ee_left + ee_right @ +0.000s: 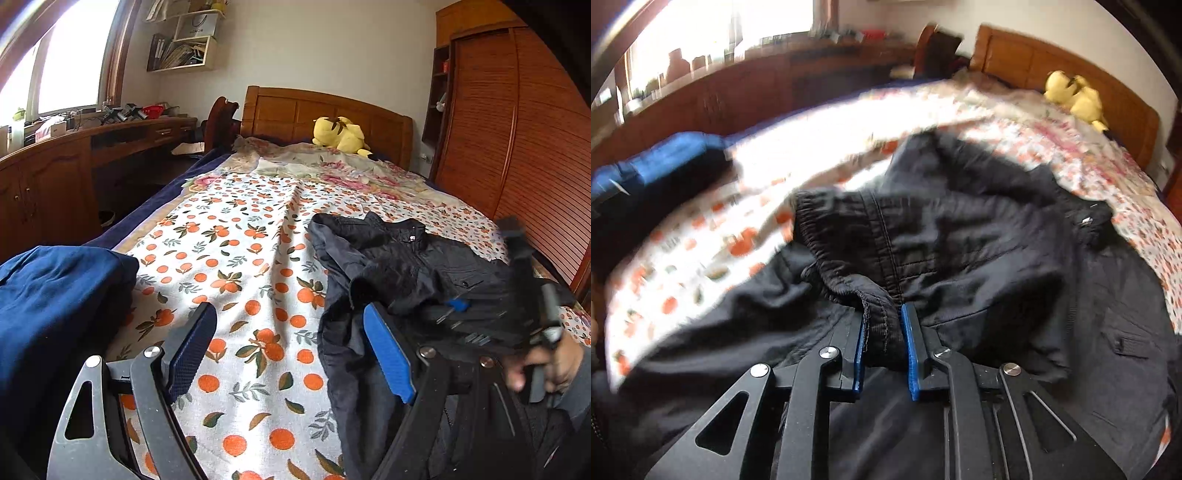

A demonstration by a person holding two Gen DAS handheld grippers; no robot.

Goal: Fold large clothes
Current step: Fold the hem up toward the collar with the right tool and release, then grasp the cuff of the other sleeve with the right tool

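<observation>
Right claw [882,325] pinching black jacket [960,236] cuff.

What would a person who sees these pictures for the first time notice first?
The crumpled black jacket lies on the near right part of the orange-patterned bedsheet, and the right gripper pinches its elastic hem. A yellow plush toy sits by the wooden headboard, and the left gripper stands open above the sheet.

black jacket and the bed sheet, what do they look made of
Black jacket: looks like a matte woven synthetic or cotton blend, with stitched seams, an elastic gathered cuff and a metal snap. Bed sheet: likely printed cotton, dull and softly creased, with orange fruit motifs.
</observation>
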